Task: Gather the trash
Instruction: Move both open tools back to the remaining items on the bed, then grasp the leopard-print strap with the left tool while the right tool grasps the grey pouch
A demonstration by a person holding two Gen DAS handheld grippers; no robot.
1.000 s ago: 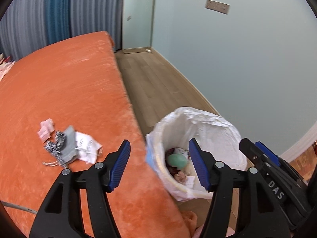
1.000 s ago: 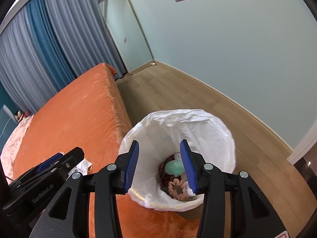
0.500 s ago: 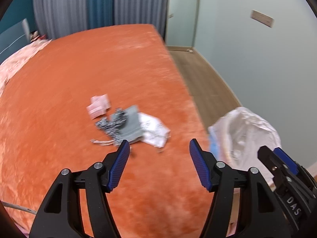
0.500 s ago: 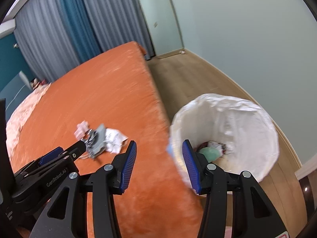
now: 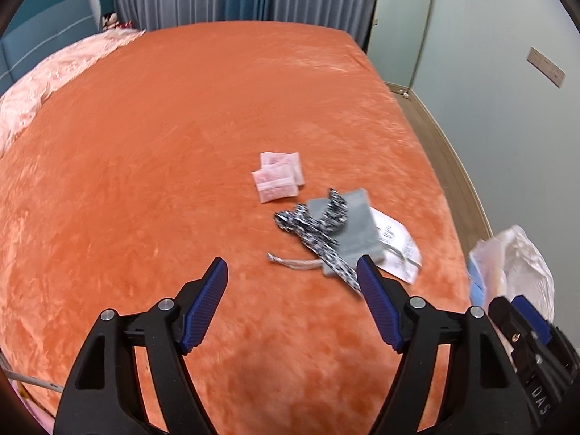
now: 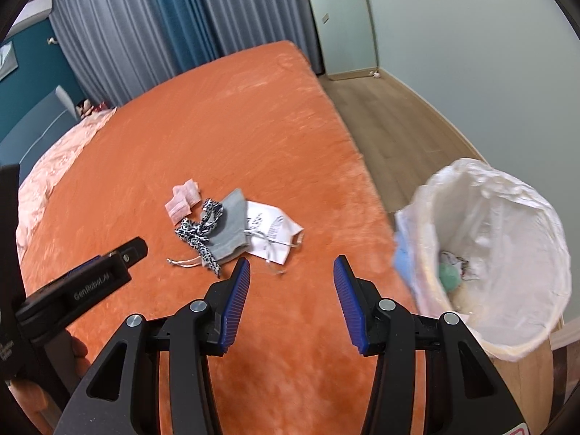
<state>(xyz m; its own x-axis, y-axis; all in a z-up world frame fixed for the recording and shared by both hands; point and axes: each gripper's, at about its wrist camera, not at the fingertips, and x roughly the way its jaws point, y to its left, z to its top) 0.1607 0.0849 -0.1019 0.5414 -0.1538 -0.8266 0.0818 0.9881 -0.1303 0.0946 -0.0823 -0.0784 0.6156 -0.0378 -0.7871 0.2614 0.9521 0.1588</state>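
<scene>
Partly done, I judge: the lined bin (image 6: 507,253) at 3 o'clock already holds scraps. Pink packets (image 5: 277,177), grey pouch (image 5: 348,232), patterned ribbon (image 5: 315,232) and printed paper (image 5: 397,246) remain on the bed (image 5: 163,145). Left tool (image 5: 291,306) and right tool (image 6: 291,301) gape wide, empty.

Left claw (image 5: 291,275) spread wide, right claw (image 6: 291,273) likewise (both empty), side by side

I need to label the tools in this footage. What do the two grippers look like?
Both the left gripper and the right gripper are black plastic clamp-style frames with silver rivets and ribbed blue finger pads. White lettering on one's side reads GenRobot.AI.
</scene>
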